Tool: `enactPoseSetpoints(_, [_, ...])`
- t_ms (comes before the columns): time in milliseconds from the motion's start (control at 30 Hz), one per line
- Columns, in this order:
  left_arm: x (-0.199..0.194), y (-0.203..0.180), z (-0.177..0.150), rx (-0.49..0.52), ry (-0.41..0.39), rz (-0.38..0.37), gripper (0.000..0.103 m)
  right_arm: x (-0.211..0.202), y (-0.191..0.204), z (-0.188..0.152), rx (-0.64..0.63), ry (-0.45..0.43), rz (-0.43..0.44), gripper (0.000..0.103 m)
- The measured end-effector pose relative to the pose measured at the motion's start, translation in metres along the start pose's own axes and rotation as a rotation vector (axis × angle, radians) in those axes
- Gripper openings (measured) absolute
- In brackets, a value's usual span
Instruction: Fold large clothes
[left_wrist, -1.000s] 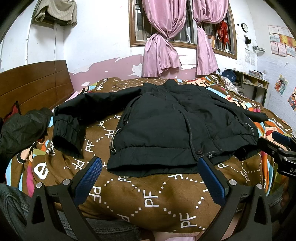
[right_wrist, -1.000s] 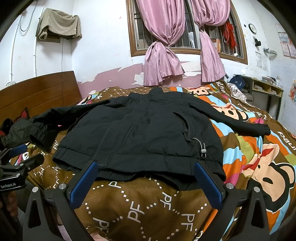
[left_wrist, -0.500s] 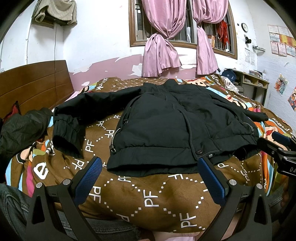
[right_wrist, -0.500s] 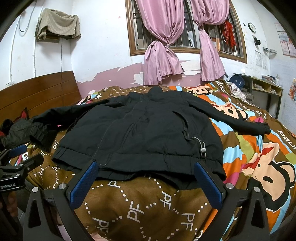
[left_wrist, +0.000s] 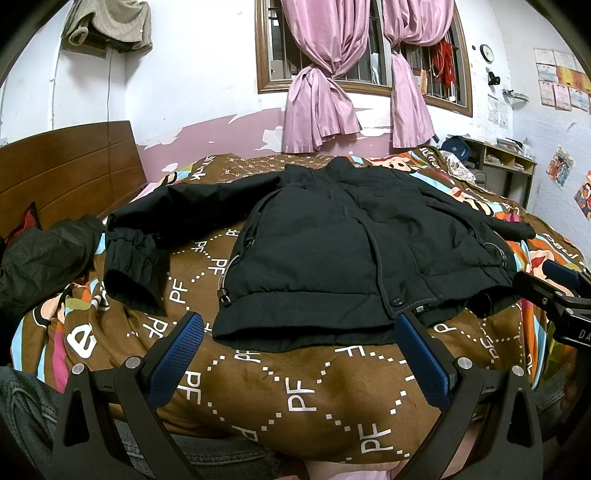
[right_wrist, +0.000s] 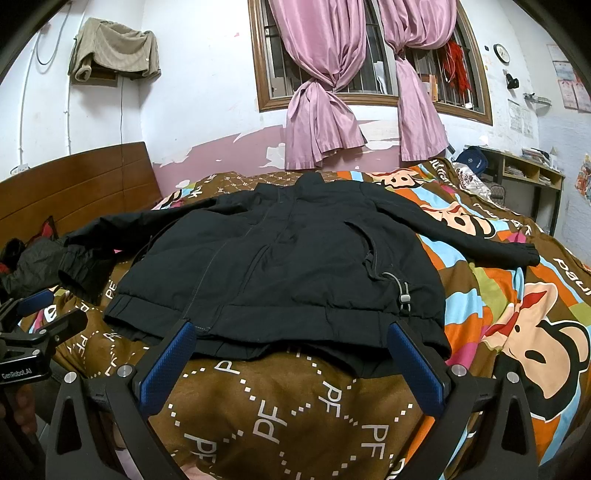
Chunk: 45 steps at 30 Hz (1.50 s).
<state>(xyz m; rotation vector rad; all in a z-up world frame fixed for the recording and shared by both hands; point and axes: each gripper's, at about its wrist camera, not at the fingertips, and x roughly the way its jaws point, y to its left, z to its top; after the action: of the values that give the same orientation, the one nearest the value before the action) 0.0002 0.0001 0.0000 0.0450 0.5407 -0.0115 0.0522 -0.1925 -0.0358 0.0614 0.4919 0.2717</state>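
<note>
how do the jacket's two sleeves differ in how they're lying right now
The left-side sleeve runs out toward the headboard and its gathered cuff droops over the bedcover's edge, beside a dark bundle. The right-side sleeve lies straight and flat across the cartoon-print bedcover, its cuff resting flat. Both are black, spread outward, not folded in.

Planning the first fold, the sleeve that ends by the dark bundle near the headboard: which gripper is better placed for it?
Left. That cuff lies just ahead of the open left gripper; from the right gripper, also open, it sits far across the jacket.
</note>
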Motion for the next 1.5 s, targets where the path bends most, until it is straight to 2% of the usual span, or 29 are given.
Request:
enactPoseSetpoints(467, [0.007, 0.002, -0.006, -0.005, 0.024, 0.02, 0.101, 0.006, -0.005, 0.0, 0.018, 0.017, -0.01, 0.103])
enactPoseSetpoints(667, [0.012, 0.002, -0.005, -0.032, 0.053, -0.002, 0.101, -0.008, -0.008, 0.009, 0.035, -0.004, -0.063, 0.103])
enactPoseSetpoints(900, [0.0, 0.001, 0.032, -0.012, 0.007, -0.035, 0.101, -0.022, -0.001, 0.05, 0.051, 0.066, -0.234, 0.103])
enactPoseSetpoints(1033, [-0.004, -0.002, 0.065, 0.012, -0.003, -0.082, 0.101, -0.048, 0.001, 0.082, 0.005, 0.011, -0.282, 0.103])
enactPoseSetpoints(1133, [-0.006, -0.006, 0.088, 0.051, 0.02, -0.14, 0.101, -0.063, 0.001, 0.1, -0.017, -0.016, -0.285, 0.103])
enactPoseSetpoints(1333, [-0.018, -0.007, 0.126, 0.08, -0.008, -0.148, 0.101, -0.085, -0.002, 0.137, -0.098, -0.071, -0.301, 0.103])
enactPoseSetpoints(1500, [-0.022, -0.005, 0.164, 0.068, -0.034, -0.144, 0.101, -0.084, -0.007, 0.174, -0.172, -0.053, -0.232, 0.103])
